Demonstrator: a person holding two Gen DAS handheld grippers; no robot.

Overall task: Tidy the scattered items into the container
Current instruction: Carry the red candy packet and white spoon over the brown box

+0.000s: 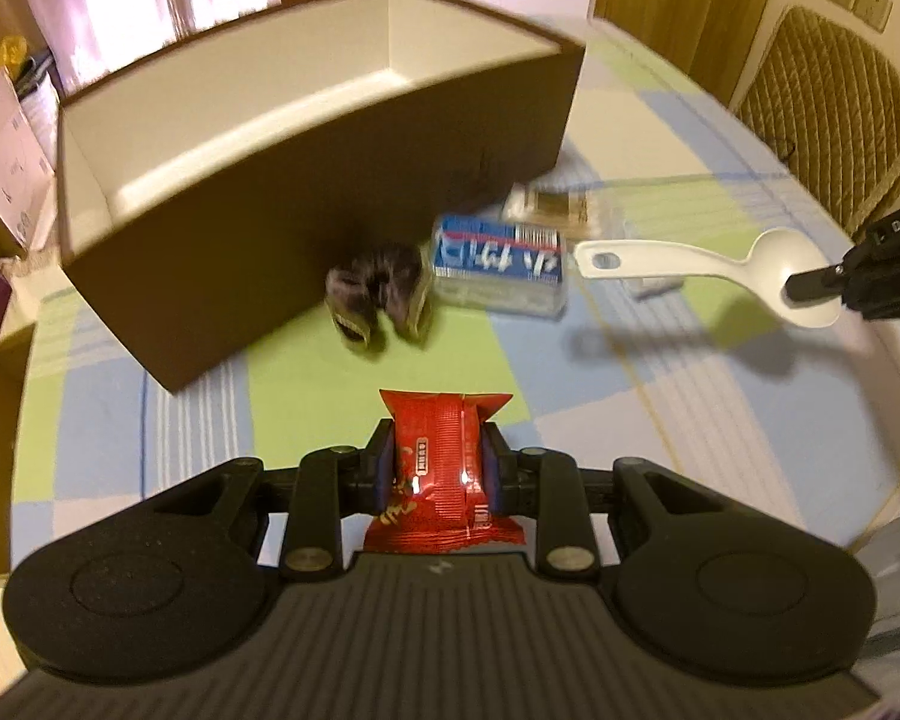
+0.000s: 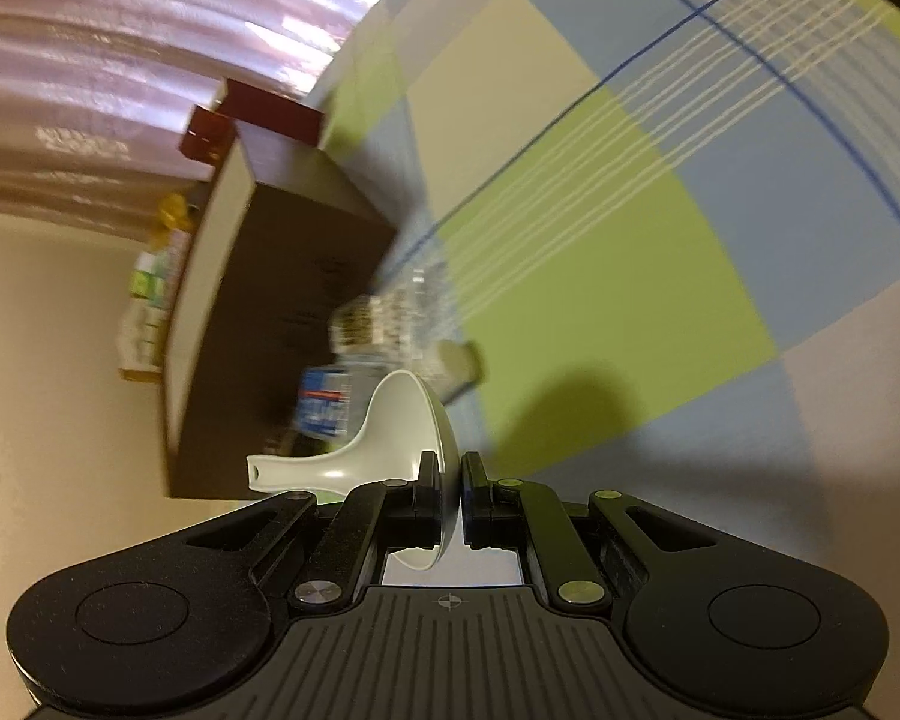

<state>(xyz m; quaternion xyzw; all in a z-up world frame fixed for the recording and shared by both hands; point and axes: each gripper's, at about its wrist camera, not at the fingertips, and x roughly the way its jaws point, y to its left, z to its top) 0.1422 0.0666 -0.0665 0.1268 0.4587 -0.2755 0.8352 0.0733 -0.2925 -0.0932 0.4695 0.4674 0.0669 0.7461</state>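
Note:
My left gripper is shut on a red snack packet, held above the checked tablecloth in front of the brown box. The box is open at the top, white inside, and nothing shows in it. My right gripper is shut on the bowl of a white plastic spoon, held in the air at the right; the left wrist view shows that spoon with its handle pointing left. On the cloth beside the box lie a dark wrapped sweet, a blue and white pack and a clear packet.
A padded chair back stands at the table's far right edge. Cartons and bags crowd the left beyond the table. A dark red box sits behind the brown one. The round table's edge curves close on the right.

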